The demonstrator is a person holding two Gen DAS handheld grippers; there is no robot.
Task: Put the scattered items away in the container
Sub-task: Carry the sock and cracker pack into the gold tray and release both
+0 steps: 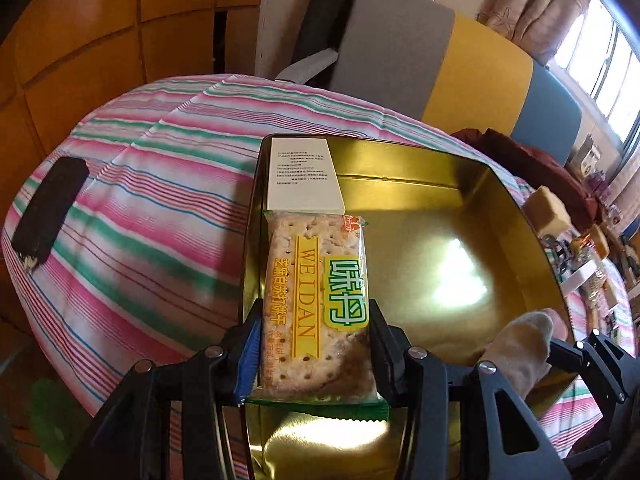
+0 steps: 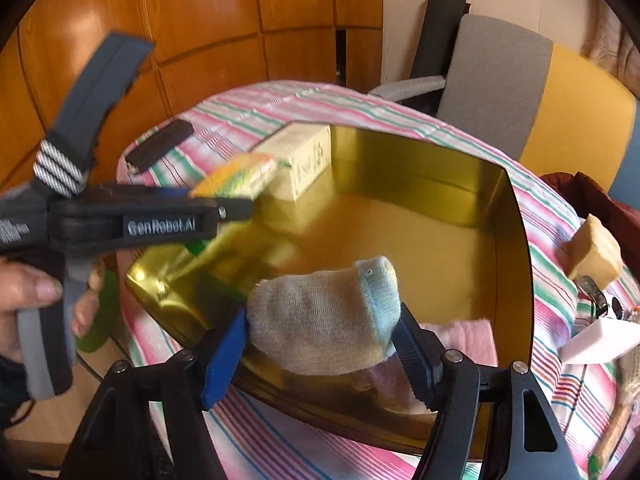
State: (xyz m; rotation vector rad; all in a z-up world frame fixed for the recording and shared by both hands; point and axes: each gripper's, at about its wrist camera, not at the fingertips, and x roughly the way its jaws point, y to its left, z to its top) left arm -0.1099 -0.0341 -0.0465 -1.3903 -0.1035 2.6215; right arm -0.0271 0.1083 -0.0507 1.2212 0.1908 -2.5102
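Cracker packet [image 1: 316, 304] — lengthwise along left fingers [image 1: 250, 344] gripping it; right fingers [image 2: 224, 352] clamp sock [image 2: 324, 316].

The left hand-held gripper [image 1: 316, 344] is clamped on a cracker packet [image 1: 316, 300], fingers level, a bare hand [image 2: 24, 304] squeezing its grip. The right hand-held gripper [image 2: 320, 344] is closed on a sock [image 2: 320, 320] — tilted down.

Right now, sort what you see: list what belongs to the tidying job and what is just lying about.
Job:
- gold tin
- cracker packet, held by left gripper
- sock, held by right gripper
- white box, already in the tin
- dark bar, on the cloth
- tan block, beside the tin

Lying about:
- striped tablecloth
- chair
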